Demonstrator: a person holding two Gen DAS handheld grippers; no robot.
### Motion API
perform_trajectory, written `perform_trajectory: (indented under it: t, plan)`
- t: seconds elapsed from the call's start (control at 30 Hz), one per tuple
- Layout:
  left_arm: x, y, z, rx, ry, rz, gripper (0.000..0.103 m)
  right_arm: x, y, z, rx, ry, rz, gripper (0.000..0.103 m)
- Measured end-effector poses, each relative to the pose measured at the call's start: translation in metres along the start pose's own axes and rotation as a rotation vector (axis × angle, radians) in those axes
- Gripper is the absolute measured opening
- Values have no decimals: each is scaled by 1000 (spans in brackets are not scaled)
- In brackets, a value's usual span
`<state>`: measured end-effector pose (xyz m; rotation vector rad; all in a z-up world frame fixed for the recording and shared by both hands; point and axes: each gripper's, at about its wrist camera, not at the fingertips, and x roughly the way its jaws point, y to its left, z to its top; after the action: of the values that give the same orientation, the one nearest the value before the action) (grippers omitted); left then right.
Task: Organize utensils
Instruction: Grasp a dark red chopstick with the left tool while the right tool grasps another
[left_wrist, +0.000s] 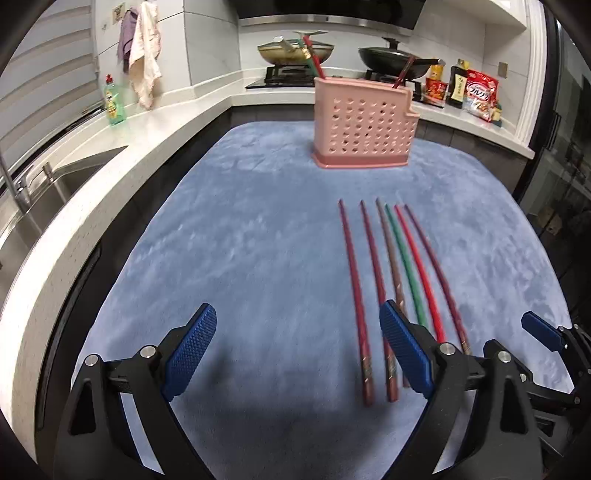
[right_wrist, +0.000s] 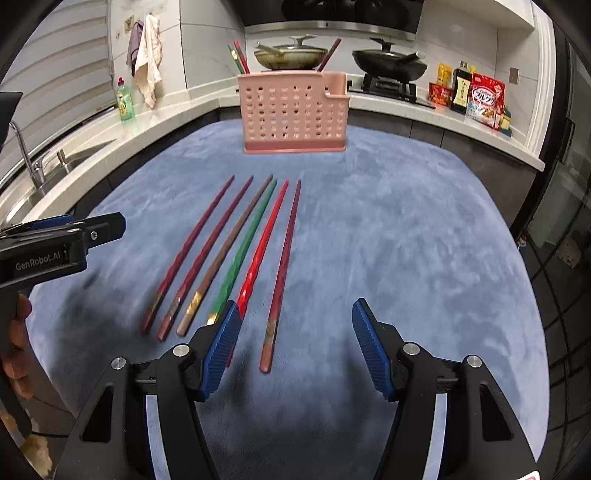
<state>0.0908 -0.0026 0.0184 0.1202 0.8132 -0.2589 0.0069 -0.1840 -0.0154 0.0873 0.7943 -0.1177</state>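
Left wrist: my left gripper is spread wide over the blue surface, six chopsticks just right. Right wrist: right gripper gapes empty around the outermost chopstick, pink holder beyond

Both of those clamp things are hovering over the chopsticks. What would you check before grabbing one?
1. Left gripper open, empty: ok.
2. Right gripper open, empty: ok.
3. Six chopsticks lie flat on the blue mat, side by side: ok.
4. Room to pinch just one: not ok in the middle, brown and green nearly touch.
5. Pink holder upright, already holding chopsticks: ok.
6. Grippers clear of each other: ok.
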Motion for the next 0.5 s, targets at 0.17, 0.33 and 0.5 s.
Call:
perform_trajectory:
  t: [0.17, 0.33, 0.5]
  plan:
    - [4, 4, -15, -32, 22, -8, 86, 10, 5, -9, 14, 31, 13, 51]
    - [6, 6, -26, -51, 44, -19, 86, 20, 4, -11, 47, 49, 17, 38]
    - [7, 3, -33, -35, 57, -29, 86, 33, 5, -17, 71, 84, 36, 26]
